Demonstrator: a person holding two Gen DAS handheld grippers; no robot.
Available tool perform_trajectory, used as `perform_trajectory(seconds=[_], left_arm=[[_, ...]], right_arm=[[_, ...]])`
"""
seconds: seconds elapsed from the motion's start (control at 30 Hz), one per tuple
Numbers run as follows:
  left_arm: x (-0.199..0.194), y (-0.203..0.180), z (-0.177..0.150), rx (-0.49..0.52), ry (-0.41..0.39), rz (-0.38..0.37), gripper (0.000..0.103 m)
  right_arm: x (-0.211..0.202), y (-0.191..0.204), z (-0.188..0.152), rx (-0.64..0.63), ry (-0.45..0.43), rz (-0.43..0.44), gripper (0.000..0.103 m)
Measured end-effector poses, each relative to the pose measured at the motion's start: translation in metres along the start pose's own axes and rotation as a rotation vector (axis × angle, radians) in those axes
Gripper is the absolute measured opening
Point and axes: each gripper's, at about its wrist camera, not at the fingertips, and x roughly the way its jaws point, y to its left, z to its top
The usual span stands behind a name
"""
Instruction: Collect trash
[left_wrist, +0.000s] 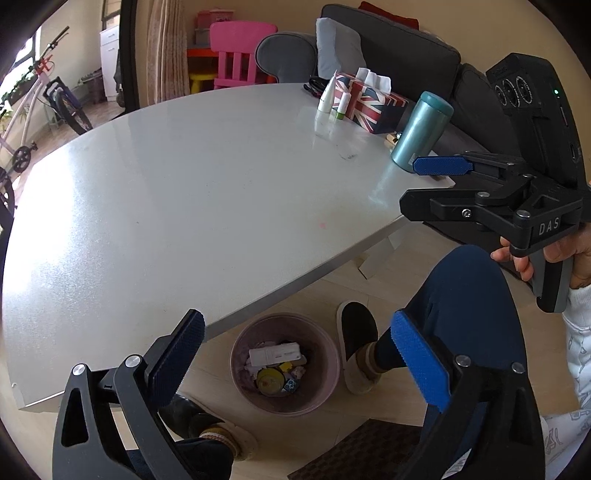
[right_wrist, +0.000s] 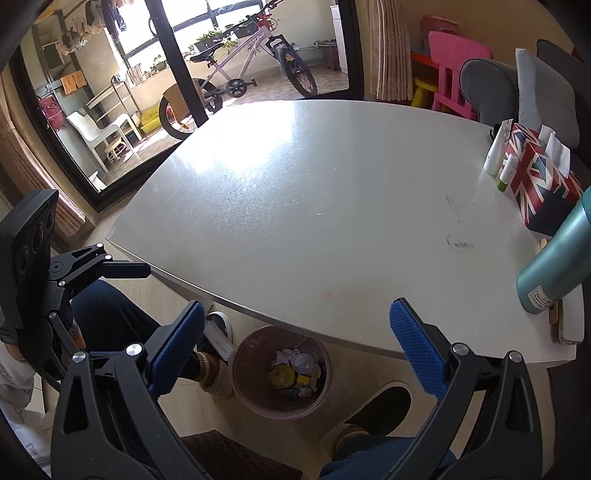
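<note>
- Nearest, the left hand-held gripper (left_wrist: 295, 354) hangs above the floor at the near edge of the worktop (left_wrist: 184, 206); its blue pads stand spread wide with nothing between them.
- The right hand-held gripper (right_wrist: 297, 345) is spread just as wide and empty, also aimed down past the near edge of the worktop.
- Below both, on the floor and partly tucked under the worktop edge, stands the pink bin (left_wrist: 284, 363); the collected trash lies inside it: a white box (left_wrist: 275, 355), crumpled paper, a yellow round lid and small coloured bits.
- The person's slippered feet (left_wrist: 356, 343) sit just beside the bin on either side; a shifted foot could nudge or tip it and spill the trash.
- Farther off, on the right of the worktop, a teal flask (left_wrist: 421, 131) stands near the edge, with a flag-printed tissue box (left_wrist: 369, 101) and small white tubes (left_wrist: 327, 98) behind it.
- I judge these are not trash; a careless sweep of the right hand-held gripper could knock the flask off the edge.
</note>
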Motion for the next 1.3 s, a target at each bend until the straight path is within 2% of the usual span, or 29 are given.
perform_trajectory(seconds=[0.4, 0.6, 1.1, 1.3], left_arm=[[-0.005, 0.011, -0.001, -0.049, -0.004, 0.023, 0.097], [-0.015, 0.024, 0.000, -0.074, -0.024, 0.065, 0.097], [-0.051, 0.070, 0.042, -0.126, -0.126, 0.161, 0.097], [-0.063, 0.086, 0.064, -0.122, -0.168, 0.172, 0.097]], right_arm=[[0.001, -0.001, -0.002, 0.003, 0.005, 0.001, 0.098], [0.001, 0.000, 0.002, -0.005, -0.004, -0.011, 0.099], [-0.003, -0.007, 0.055, -0.052, -0.059, -0.088, 0.100], [-0.005, -0.011, 0.075, -0.055, -0.083, -0.101, 0.100]])
